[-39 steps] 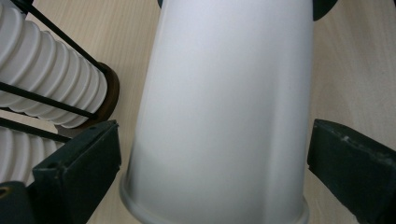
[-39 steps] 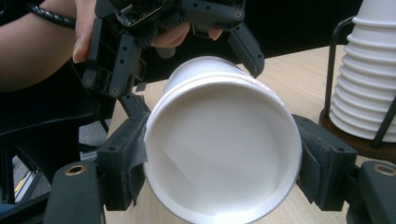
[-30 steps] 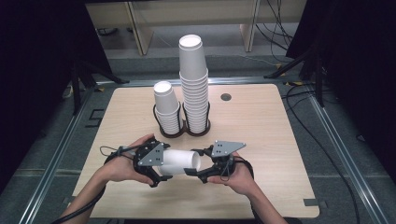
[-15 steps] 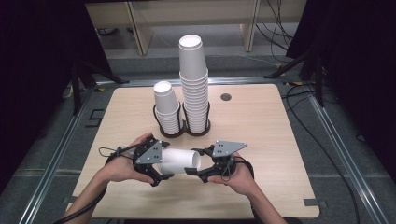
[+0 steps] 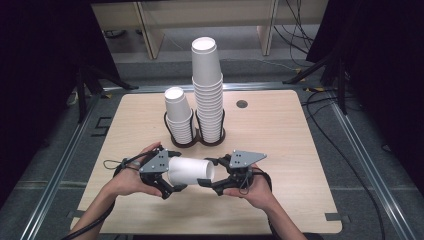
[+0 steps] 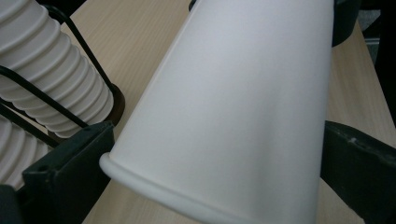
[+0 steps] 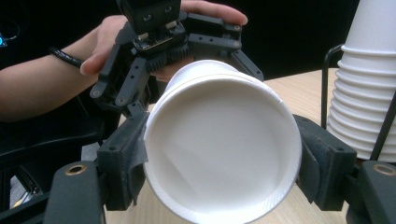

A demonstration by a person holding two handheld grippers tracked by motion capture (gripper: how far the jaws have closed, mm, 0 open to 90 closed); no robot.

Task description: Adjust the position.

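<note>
A handover looks under way: the right gripper (image 5: 207, 173) clamps the paper cup (image 5: 190, 171) lying sideways between both grippers, while the left gripper (image 5: 175, 172), jaws just opened, stands wide around its other end. Next, I'd say, the left backs clear without nudging it.

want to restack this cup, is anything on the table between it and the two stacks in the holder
Nothing visible. The cup lies sideways between the left gripper and the right gripper, and the bare table runs up to the holder with its stacks.
</note>
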